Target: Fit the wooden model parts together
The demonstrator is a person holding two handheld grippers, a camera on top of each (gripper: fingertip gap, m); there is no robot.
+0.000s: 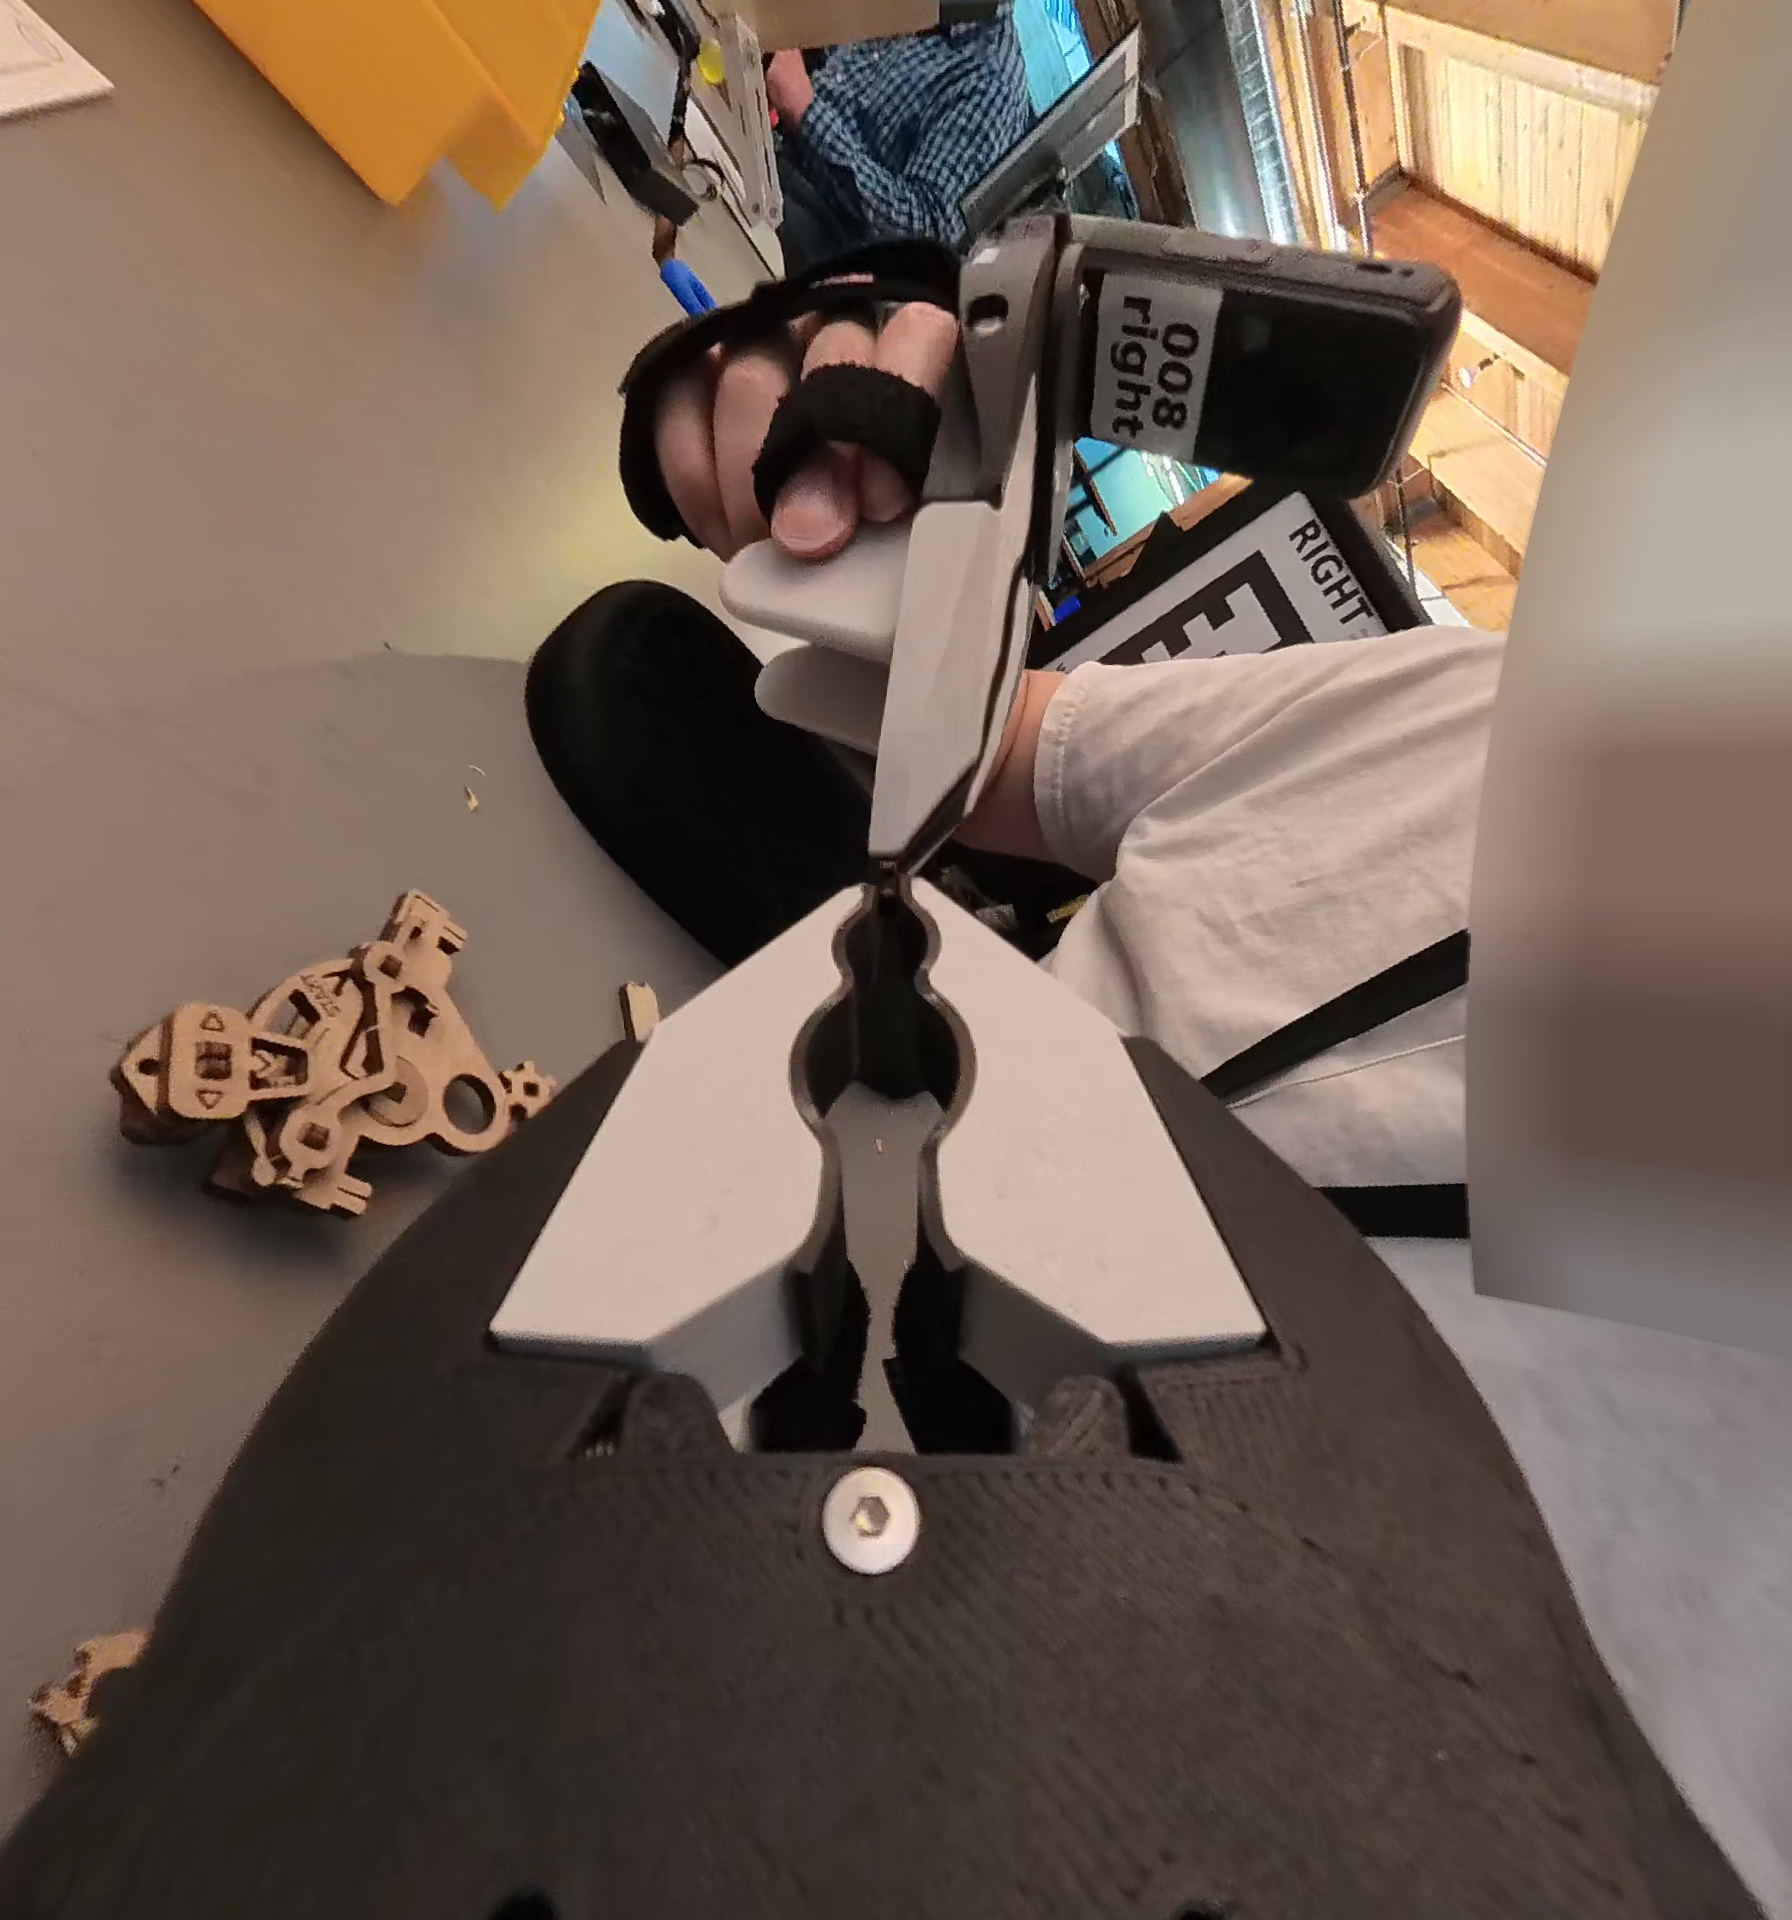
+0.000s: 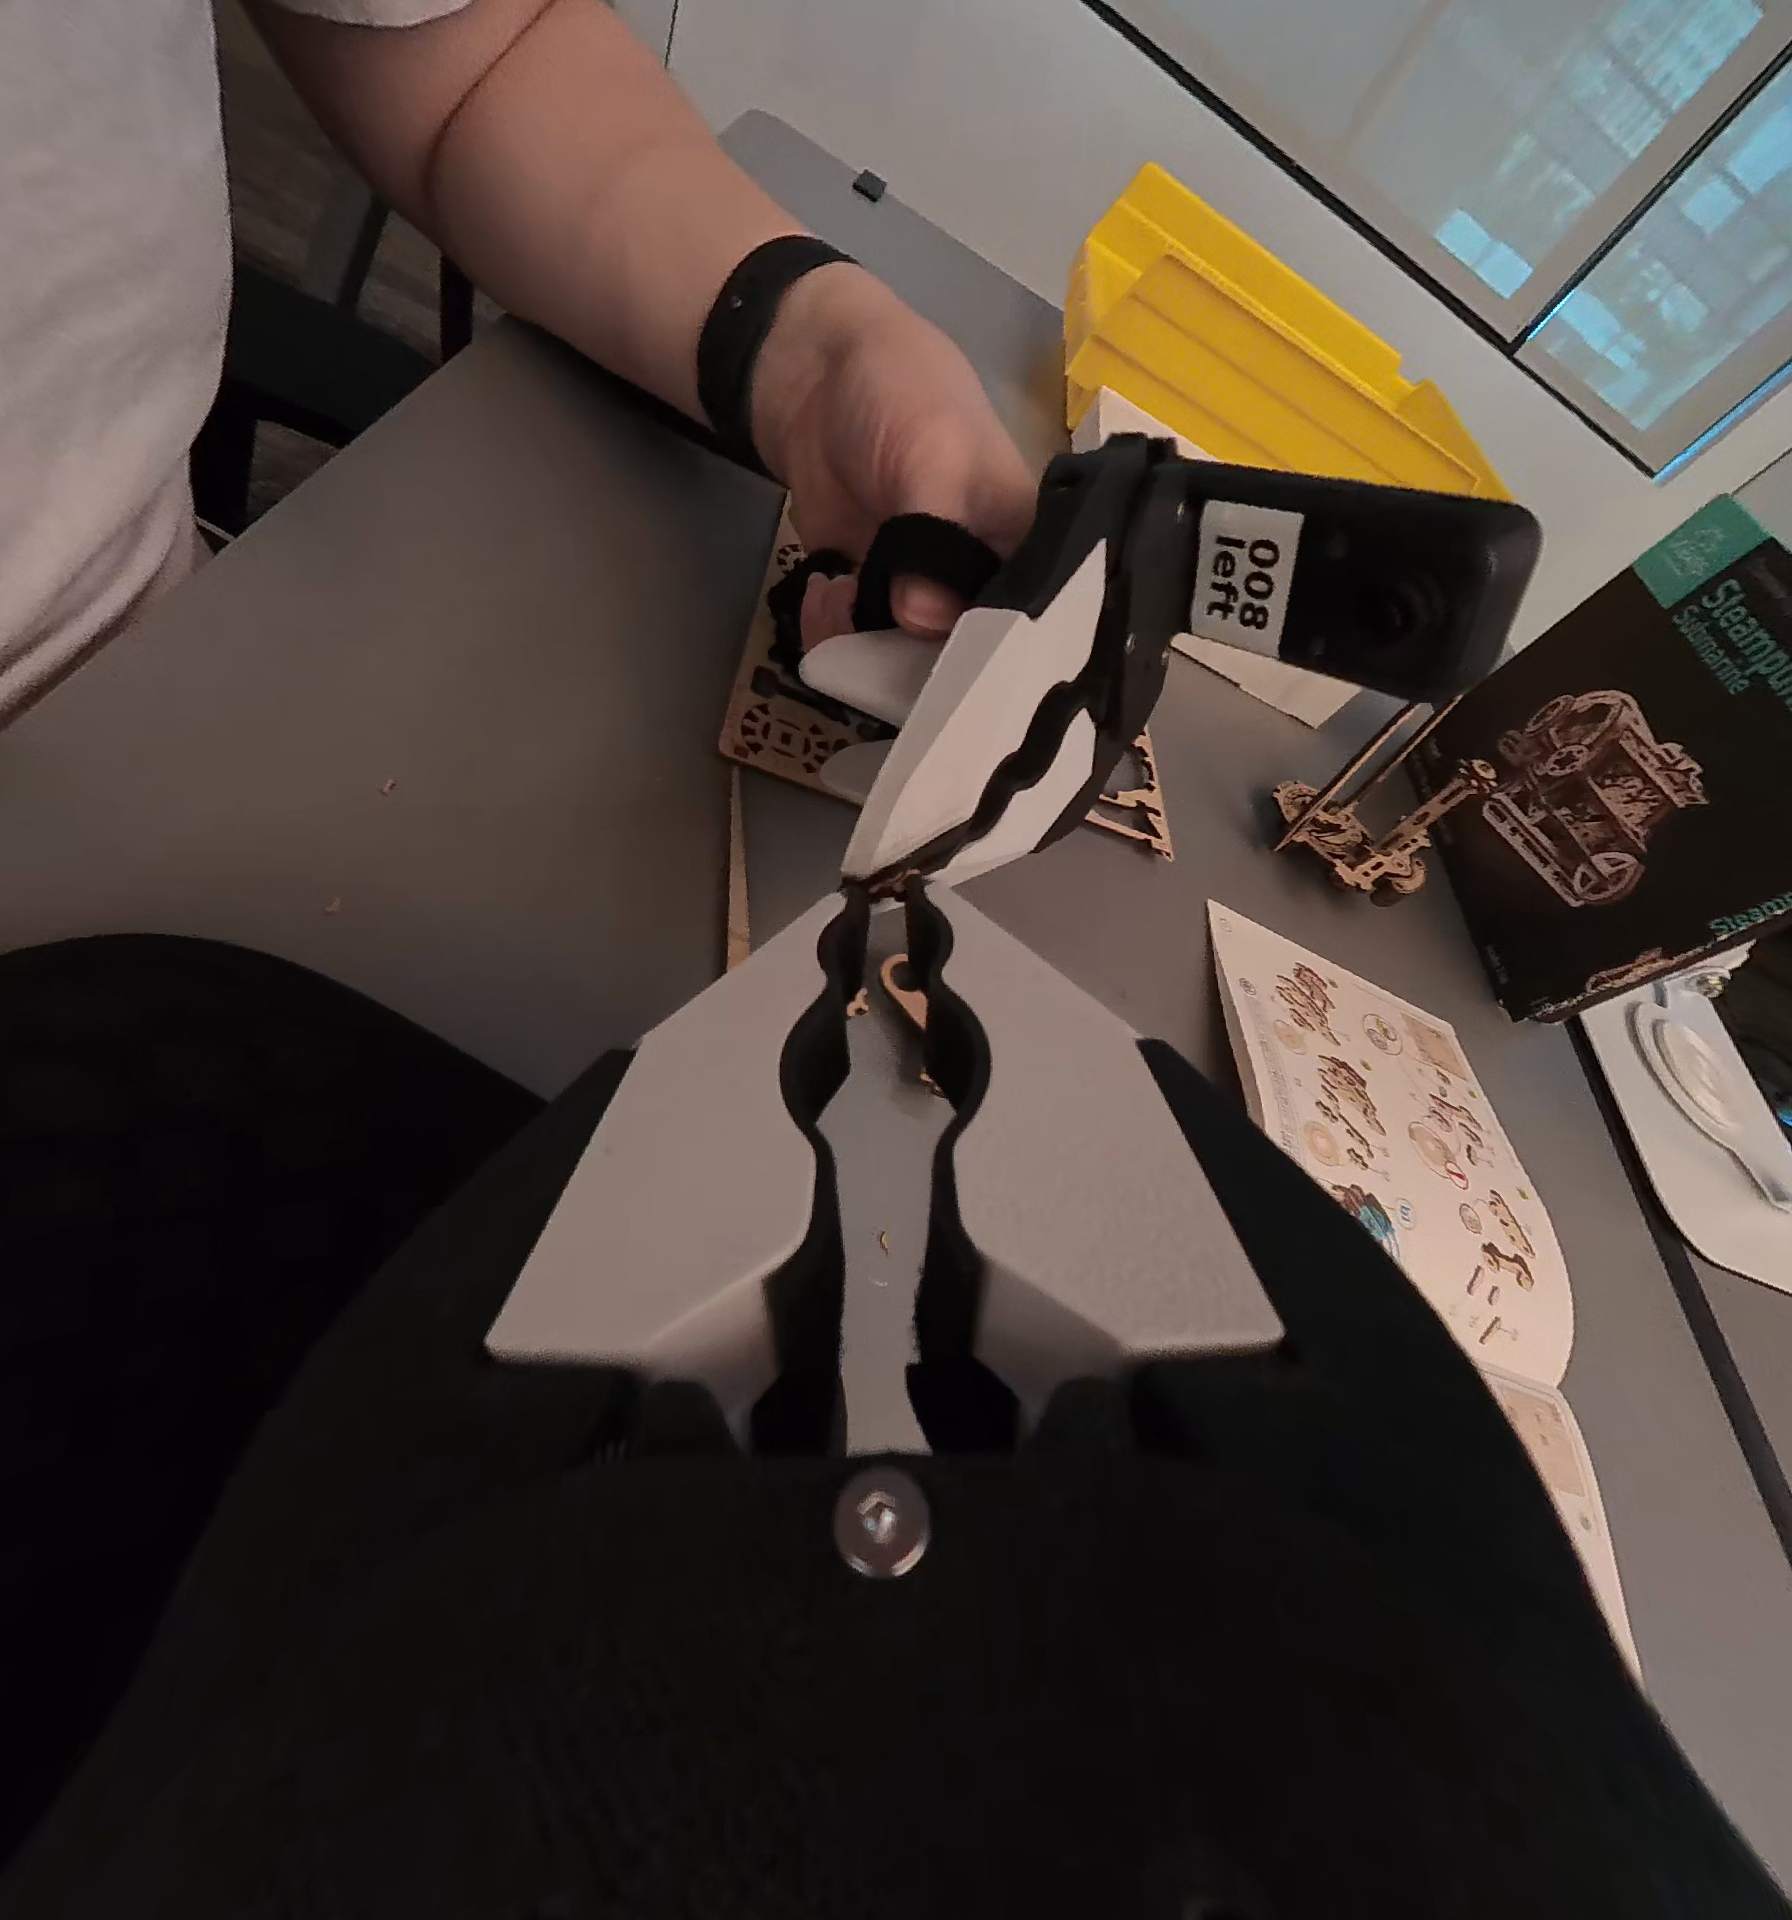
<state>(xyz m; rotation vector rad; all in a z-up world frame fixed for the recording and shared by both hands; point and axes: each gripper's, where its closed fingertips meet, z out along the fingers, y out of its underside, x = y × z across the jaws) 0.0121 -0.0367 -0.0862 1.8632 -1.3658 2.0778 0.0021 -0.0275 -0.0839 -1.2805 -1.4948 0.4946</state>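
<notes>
A: Two grippers meet tip to tip above the table (image 2: 352,644). Left gripper (image 1: 887,899) is pinched down to a sliver; right gripper (image 2: 876,904) too. Something tiny sits between the tips, can't tell who holds it.

B: Where's the wood?

A: Small part (image 2: 897,992) shows through the right gripper's finger gap, just under the tips; held or lying on the table, can't tell. Subassembly (image 1: 320,1060) lies on the table, left of the left gripper, well apart. Cut sheet (image 2: 783,727) lies beyond the left gripper's tips, partly hidden under it.

B: Handling?

A: My read: thin laser-cut ply. Light, stiff in plane, tabs snap easily. Grip flat faces near the joint, not the lacy cutouts. Press straight, no twist.

B: Room?

A: Table edge is near the person, a black chair (image 1: 684,769) past it. Manual (image 2: 1391,1122) and box (image 2: 1650,769) crowd the side right of the grippers; yellow bins (image 2: 1266,343) sit beyond. The side left of the grippers is open table.
</notes>
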